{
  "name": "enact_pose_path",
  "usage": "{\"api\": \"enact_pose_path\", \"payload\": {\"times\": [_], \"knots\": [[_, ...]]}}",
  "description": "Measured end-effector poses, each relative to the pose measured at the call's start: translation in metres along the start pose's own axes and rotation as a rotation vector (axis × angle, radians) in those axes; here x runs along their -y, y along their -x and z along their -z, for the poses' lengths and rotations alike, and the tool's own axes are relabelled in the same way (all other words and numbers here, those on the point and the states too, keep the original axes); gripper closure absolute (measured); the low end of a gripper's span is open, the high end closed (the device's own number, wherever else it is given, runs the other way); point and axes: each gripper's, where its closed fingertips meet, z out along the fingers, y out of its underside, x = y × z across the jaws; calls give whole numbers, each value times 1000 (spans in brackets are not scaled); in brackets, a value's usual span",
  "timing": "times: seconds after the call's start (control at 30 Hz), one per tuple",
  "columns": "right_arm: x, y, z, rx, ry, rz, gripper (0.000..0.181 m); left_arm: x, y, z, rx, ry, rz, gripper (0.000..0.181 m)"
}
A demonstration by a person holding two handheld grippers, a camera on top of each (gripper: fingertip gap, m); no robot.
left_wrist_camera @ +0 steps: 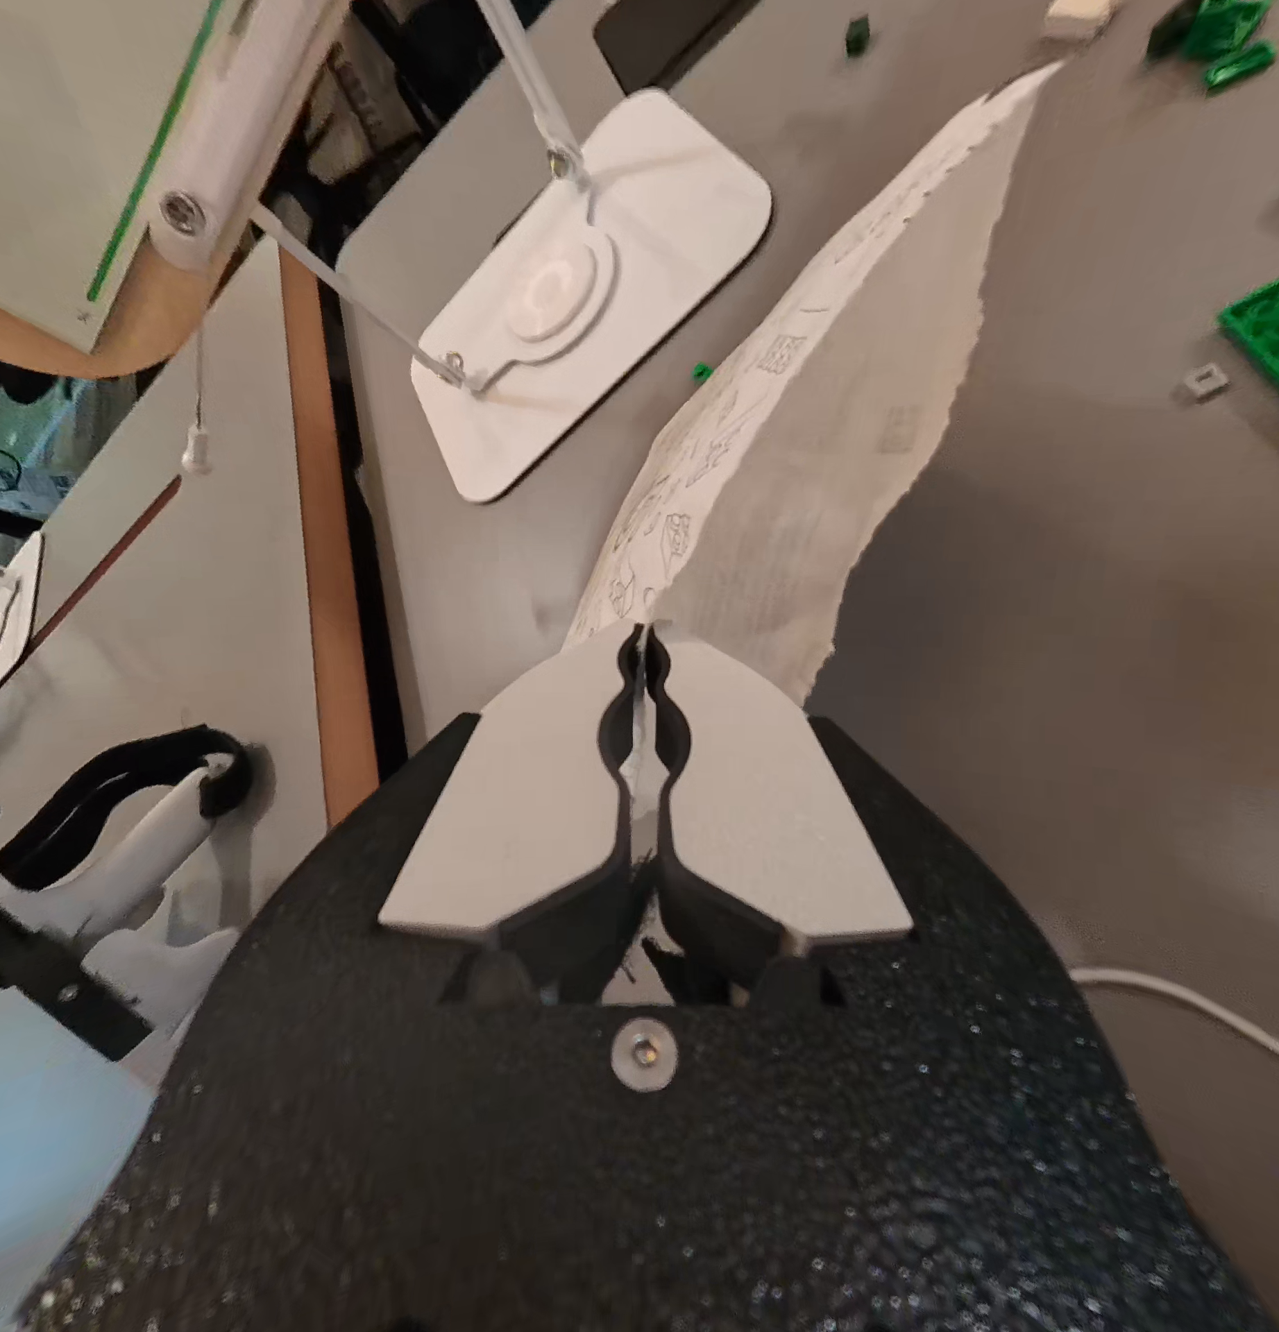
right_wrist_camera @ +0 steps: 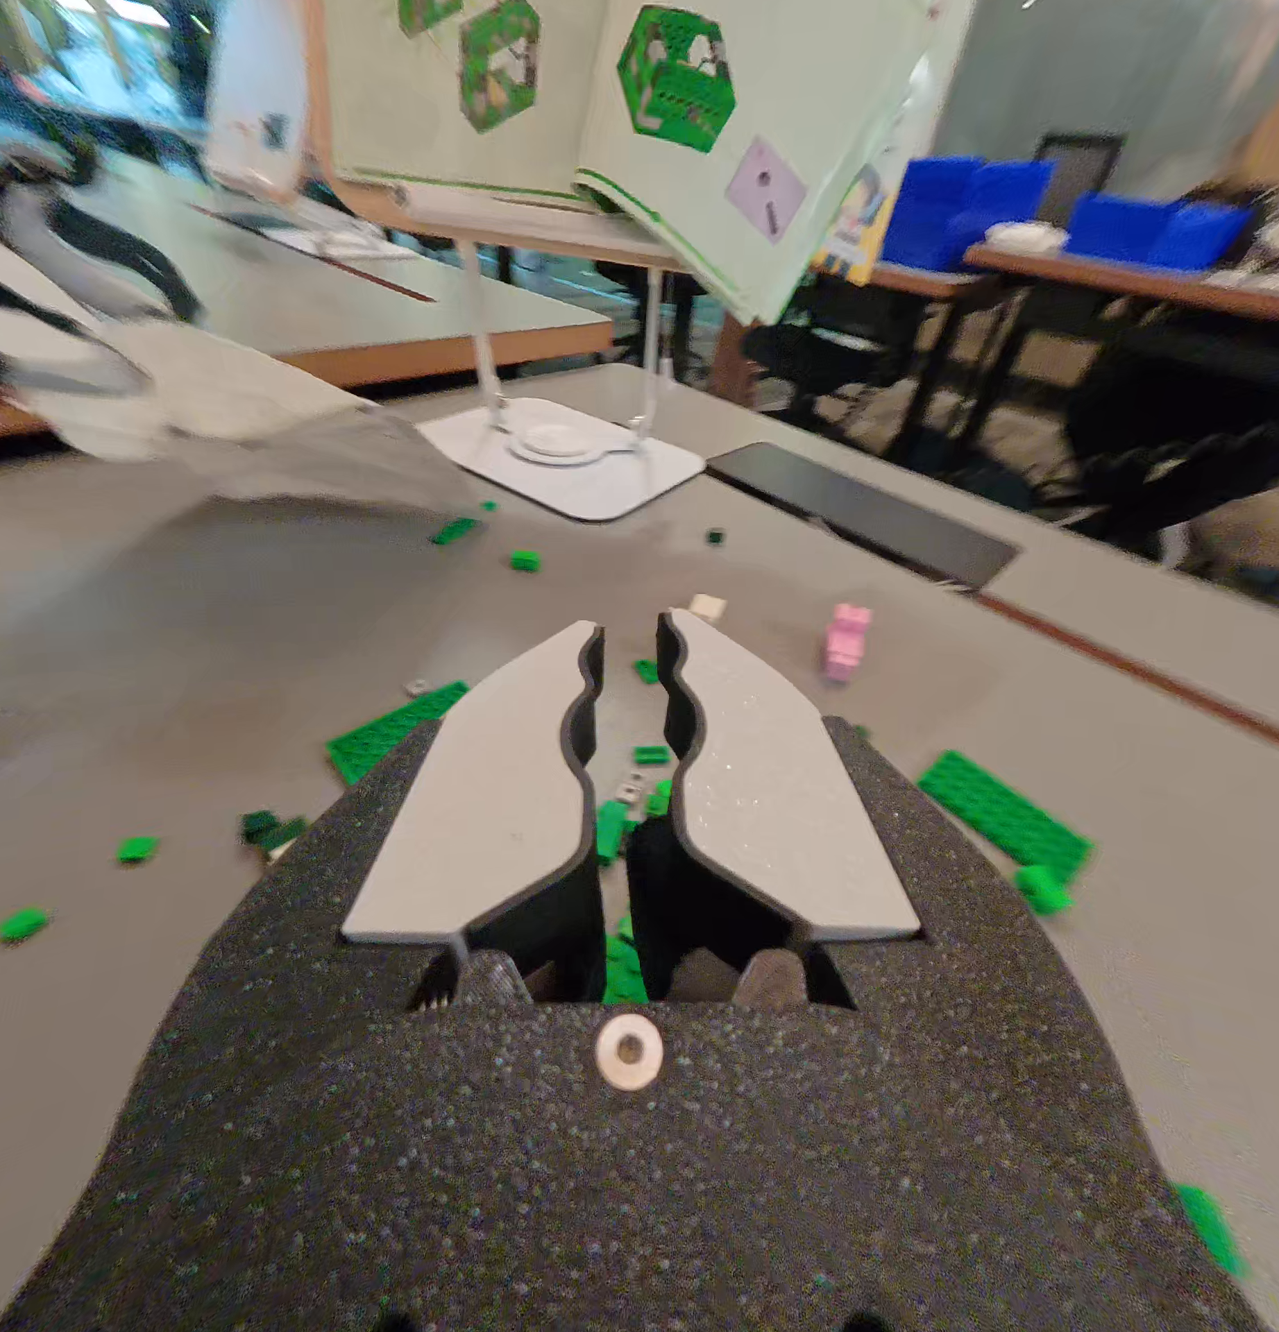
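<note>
Plainly, the left tool [left_wrist_camera: 645,634] is clamped on a torn sheet of printed paper [left_wrist_camera: 802,432], its two grey fingers [left_wrist_camera: 521,793] pressed together with the paper's edge running down the seam between them. The sheet rises away from the tips, curling and twisting, with a ragged torn edge on its right side and small line drawings on its left face; its far end reaches toward a white block at the top of the left wrist view. Left of the paper stands a white stand base [left_wrist_camera: 593,288] with thin rods rising from it, on the grey counter [left_wrist_camera: 1054,649]. Right of the paper lie green bricks [left_wrist_camera: 1227,43] and a green plate [left_wrist_camera: 1271,331].

Only the right wrist view shows the right tool [right_wrist_camera: 629,634], its fingers parted by a narrow gap and gripping nothing, hovering over scattered green pieces [right_wrist_camera: 651,755]. Beyond its tips and to the right stands a small pink figure [right_wrist_camera: 845,644]; a long green plate [right_wrist_camera: 1004,818] lies right of the tool. The same stand base [right_wrist_camera: 571,461] appears farther off, carrying an open booklet [right_wrist_camera: 694,144] with green pictures. Left of that base, the paper [right_wrist_camera: 261,432] shows as a blurred pale sheet. Blue bins [right_wrist_camera: 1054,209] sit on a far table.
</note>
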Motion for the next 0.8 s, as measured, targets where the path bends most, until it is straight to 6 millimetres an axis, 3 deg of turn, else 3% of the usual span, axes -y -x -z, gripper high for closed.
{"api": "enact_pose_path", "payload": {"times": [0.1, 0.2, 0.3, 0.37, 0.53, 0.67, 0.8], "knots": [[-1, 6, -2, 90, -10, -171, 163, 1, -7, -15, -4, -51, 21, 181], [-6, -1, -3, 72, 11, -221, 150, -10, -9, -26, 32, -60, 7, 181], [-12, 2, -7, 56, 25, -185, 156, -19, 0, -29, 122, -106, -3, 181], [-16, 18, -13, 112, 45, -144, 160, -21, 5, -27, 162, -131, -8, 181], [-21, 44, -31, 117, 73, 16, 157, -20, -11, -35, 107, -177, -6, 181], [12, 67, -70, 179, 42, 192, 158, -15, -18, -41, 156, -255, -33, 181], [82, 98, -144, 265, -81, 363, 158, -21, -38, -52, 80, -219, -80, 181]]}}
